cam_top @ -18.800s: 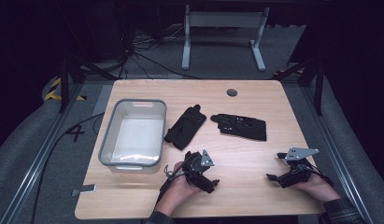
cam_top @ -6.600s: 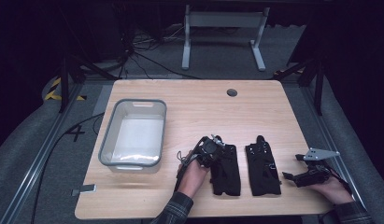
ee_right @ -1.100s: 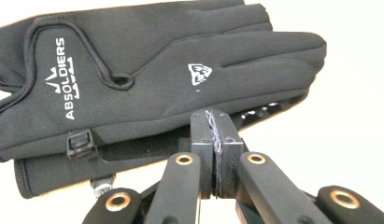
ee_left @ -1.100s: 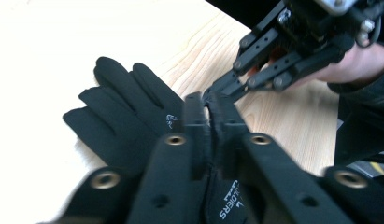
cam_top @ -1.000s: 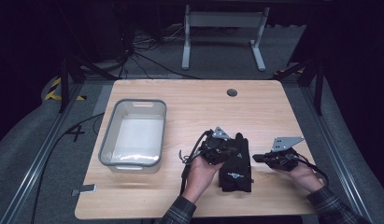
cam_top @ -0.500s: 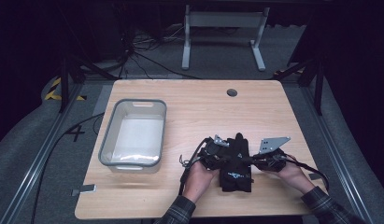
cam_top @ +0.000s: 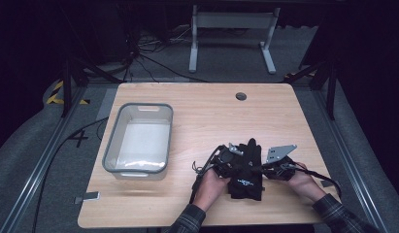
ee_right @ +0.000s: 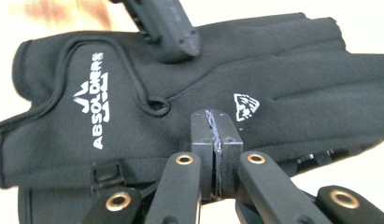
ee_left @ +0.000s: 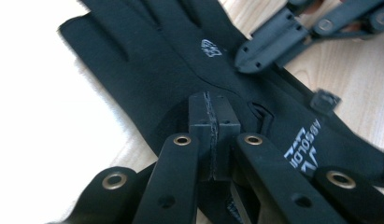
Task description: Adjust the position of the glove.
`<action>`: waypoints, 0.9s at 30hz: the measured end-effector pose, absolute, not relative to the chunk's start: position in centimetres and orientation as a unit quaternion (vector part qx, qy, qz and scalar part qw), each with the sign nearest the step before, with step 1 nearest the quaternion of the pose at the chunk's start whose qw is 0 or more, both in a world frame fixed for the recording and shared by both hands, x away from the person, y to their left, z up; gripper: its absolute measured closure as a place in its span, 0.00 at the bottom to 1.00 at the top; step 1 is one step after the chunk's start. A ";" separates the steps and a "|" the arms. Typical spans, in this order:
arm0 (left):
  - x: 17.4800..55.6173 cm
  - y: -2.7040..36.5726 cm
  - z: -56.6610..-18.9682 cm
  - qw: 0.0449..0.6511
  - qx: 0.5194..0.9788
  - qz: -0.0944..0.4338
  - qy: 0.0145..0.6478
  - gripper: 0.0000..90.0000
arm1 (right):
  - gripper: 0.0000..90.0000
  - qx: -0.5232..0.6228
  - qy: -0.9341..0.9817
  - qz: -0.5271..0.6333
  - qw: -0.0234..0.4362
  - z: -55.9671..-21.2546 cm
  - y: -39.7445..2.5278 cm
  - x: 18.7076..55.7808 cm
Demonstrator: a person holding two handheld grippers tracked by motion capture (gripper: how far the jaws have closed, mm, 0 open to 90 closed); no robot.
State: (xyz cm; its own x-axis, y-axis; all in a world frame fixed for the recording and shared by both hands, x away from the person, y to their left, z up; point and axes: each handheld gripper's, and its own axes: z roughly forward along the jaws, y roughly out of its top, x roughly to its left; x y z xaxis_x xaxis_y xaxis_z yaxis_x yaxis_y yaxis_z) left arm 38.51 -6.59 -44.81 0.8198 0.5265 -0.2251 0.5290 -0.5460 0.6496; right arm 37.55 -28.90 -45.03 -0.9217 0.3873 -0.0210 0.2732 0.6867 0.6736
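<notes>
The right gripper [cam_top: 261,170] has closed in; both grippers, jaws together, press the stacked gloves [cam_top: 247,171]; bin [cam_top: 137,171] unfilled.

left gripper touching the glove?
Touching. Left gripper view: the left gripper, jaws shut, presses down on the black glove, whose fabric dents around the tip.

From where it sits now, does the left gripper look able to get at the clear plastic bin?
Probably yes. The left gripper rests shut on the stacked black gloves, and bare tabletop lies between it and the bin, whose top is open.
</notes>
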 end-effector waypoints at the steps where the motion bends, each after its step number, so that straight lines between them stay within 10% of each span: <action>1: 38.7 -6.5 -44.8 0.371 0.879 -0.002 0.300 1.00 | 1.00 0.181 0.914 0.354 0.079 -45.1 -28.8 37.5; 27: 40.5 -6.9 -44.6 0.372 0.878 0.001 0.301 1.00 | 1.00 0.144 0.917 0.368 0.054 -45.3 -26.7 36.2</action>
State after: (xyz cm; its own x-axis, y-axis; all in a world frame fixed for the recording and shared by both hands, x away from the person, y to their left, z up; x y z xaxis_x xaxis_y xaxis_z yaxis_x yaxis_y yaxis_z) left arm 40.54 -6.91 -44.64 0.8188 0.5298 -0.2212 0.5277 -0.5427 0.6534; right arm 36.22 -26.68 -45.32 -0.9525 0.3043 0.0082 0.2254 0.6870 0.6908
